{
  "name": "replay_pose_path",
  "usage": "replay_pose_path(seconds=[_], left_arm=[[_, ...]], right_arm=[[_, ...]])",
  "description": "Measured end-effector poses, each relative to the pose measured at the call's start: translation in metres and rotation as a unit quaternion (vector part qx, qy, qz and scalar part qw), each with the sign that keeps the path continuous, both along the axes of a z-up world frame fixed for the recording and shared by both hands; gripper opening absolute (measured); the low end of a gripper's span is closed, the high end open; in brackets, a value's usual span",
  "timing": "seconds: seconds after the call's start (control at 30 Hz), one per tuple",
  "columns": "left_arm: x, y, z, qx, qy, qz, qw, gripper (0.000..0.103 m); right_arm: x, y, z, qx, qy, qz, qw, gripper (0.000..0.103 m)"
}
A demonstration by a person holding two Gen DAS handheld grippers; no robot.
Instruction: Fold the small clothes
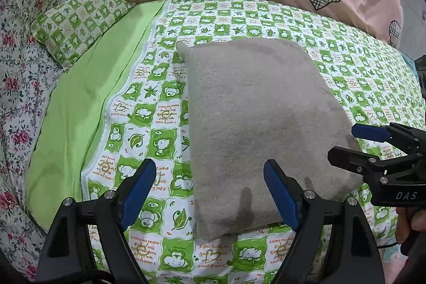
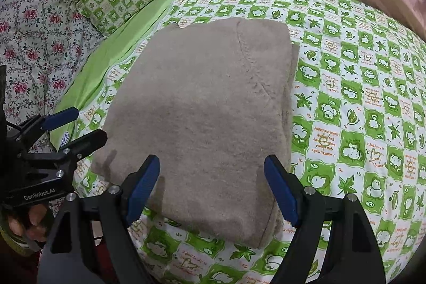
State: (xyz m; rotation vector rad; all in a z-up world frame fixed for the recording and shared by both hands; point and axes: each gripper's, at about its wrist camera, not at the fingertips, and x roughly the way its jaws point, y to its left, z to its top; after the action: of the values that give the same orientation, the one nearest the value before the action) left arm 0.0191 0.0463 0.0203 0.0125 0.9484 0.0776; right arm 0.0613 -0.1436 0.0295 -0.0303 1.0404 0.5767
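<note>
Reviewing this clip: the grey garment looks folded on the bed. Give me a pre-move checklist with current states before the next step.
1. Left gripper open, holding nothing: ok.
2. Right gripper open, holding nothing: ok.
3. Grey garment lies as a folded rectangle on the green checked sheet: ok.
4. Layer edges aligned on its right side: not ok, a lower layer shows.
5. Nothing resting on the garment: ok.
6. Underside smooth: cannot tell.

Grey fleece garment [image 2: 202, 119] lies folded flat, rectangular.

Left gripper [image 1: 210, 193] with blue-padded fingers spread wide, holding nothing, right gripper [image 2: 213, 190] likewise wide apart and holding nothing, both level, side by side, each held by a hand at its handle
</note>
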Motion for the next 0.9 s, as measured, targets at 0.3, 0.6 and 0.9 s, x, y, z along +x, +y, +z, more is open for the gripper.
replay_pose_path(seconds=[0.3, 0.6, 0.9], left_arm=[[0.0002, -0.0005, -0.0004, -0.001, -0.001, -0.001, 1.0000, 0.083], [-0.0011, -0.0008, -0.0002, -0.002, -0.002, 0.002, 1.0000, 0.083], [-0.0014, -0.0032, 0.0006, -0.003, -0.003, -0.004, 1.0000, 0.083]], right_arm=[[0.0001, -0.0005, 0.0001, 0.001, 0.001, -0.001, 1.000, 0.081], [-0.0010, -0.0001, 0.0008, 0.002, 0.000, -0.002, 1.000, 0.081], [-0.0043, 0.0014, 0.0016, 0.006, 0.000, -0.006, 1.000, 0.081]])
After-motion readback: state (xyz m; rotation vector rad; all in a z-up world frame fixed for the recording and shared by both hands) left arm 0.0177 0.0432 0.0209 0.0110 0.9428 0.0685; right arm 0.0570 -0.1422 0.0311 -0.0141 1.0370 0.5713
